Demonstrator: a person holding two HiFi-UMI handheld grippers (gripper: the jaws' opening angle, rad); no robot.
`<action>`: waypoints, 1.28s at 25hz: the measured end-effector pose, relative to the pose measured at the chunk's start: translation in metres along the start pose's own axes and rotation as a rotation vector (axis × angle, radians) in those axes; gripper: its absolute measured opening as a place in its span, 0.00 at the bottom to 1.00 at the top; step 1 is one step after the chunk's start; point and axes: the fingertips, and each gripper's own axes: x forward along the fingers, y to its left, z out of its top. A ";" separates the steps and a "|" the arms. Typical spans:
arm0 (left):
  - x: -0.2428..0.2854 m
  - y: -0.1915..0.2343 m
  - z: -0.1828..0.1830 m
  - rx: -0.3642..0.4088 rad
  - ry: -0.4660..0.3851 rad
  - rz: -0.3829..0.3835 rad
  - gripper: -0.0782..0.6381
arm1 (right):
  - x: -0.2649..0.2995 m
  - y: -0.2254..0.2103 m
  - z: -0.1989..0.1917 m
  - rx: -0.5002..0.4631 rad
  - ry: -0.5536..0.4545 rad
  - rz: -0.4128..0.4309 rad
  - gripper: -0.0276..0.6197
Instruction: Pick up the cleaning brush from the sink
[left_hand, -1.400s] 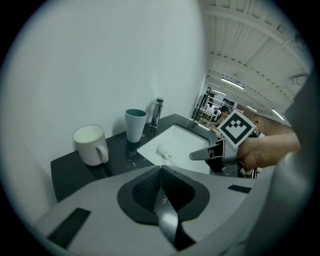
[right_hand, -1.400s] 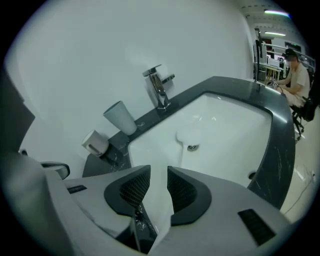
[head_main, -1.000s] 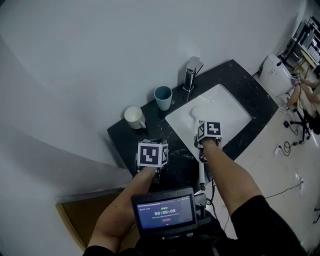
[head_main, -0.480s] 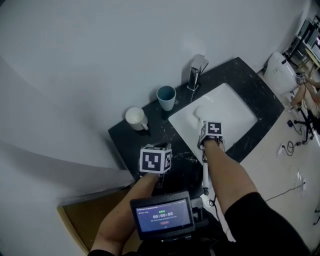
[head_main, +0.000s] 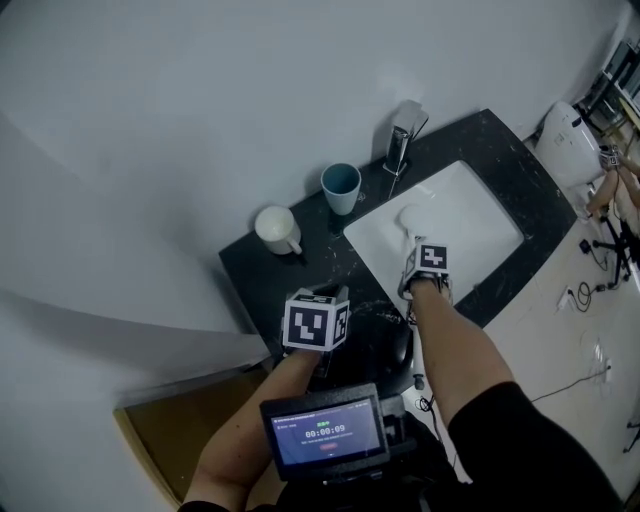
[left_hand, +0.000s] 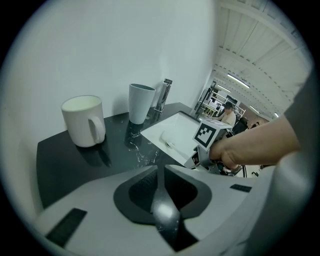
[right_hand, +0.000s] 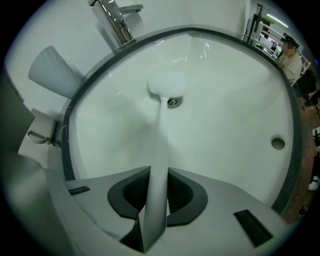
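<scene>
Nearest the person, a small dark handheld display with a lit blue screen, mounted low between the forearms. Next, left gripper, white-bodied with black ribbed pads, held over the near part of the black, white-veined stone countertop; its jaws are drawn together to a narrow slit, with nothing between them. To its right, right gripper, reaching over the front rim of the white rectangular ceramic sink; its jaws are closed on the near end of the white, long-handled plastic cleaning brush. The brush handle runs from between the pads out across the basin, and its rounded white head lies at the basin floor just beside the small metal drain; whether the head rests on the ceramic or is slightly raised cannot be told. On the countertop left of the sink, a white ceramic mug with handle, upright. Beyond it, nearer the sink corner, a pale blue-grey handleless tumbler, upright. Farthest, a chrome single-lever faucet at the sink's back edge, against the plain white wall.
</scene>
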 end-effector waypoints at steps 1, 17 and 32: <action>0.000 -0.001 -0.002 -0.001 0.002 -0.001 0.19 | -0.001 -0.003 -0.001 0.008 0.002 0.000 0.12; -0.033 -0.035 -0.002 0.040 -0.059 -0.036 0.19 | -0.072 -0.008 -0.002 0.013 -0.160 0.103 0.12; -0.109 -0.098 0.004 0.106 -0.306 0.030 0.17 | -0.203 -0.009 -0.035 -0.188 -0.458 0.401 0.12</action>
